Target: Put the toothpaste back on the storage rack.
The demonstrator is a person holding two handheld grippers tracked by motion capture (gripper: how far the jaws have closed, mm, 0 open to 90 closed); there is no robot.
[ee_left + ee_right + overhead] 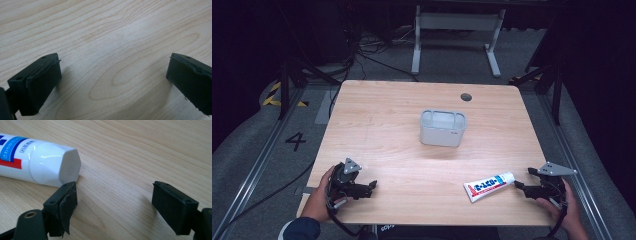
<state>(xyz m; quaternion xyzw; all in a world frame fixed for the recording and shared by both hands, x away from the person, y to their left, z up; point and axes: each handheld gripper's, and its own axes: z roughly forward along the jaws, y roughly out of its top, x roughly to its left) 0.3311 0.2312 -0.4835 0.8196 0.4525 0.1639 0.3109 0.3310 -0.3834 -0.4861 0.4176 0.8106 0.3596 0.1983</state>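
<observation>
Plainly, the white plastic toothpaste tube with red and blue print (488,185) lay flat on the pale wood-grain table (387,130) near the front right edge, its long axis running roughly left to right with a slight tilt, the white ribbed cap (56,165) pointing toward the right gripper (523,179). That gripper sat just beside the cap end, while the left gripper (371,186) rested well apart at the front left, so the right hand (562,207) was by far the nearer one.

From the right gripper view, the cap lay ahead and off to the left of the gap rather than between the jaws; the left jaw's tip stood just in front of the cap's flat face, perhaps touching it, and bare wood filled the space between the pads. The right jaws stood wide apart, with nothing held. To take the tube, my judgement is that the gripper would need to shift sideways toward the cap so the tube's axis ran into the gap.

The right hand held its gripper low and nearly level, pointing left across the table. The left hand (319,197) held its gripper low too, jaws spread over bare wood. A grey rounded plastic container (442,128) stood at the table's centre, away from both.
</observation>
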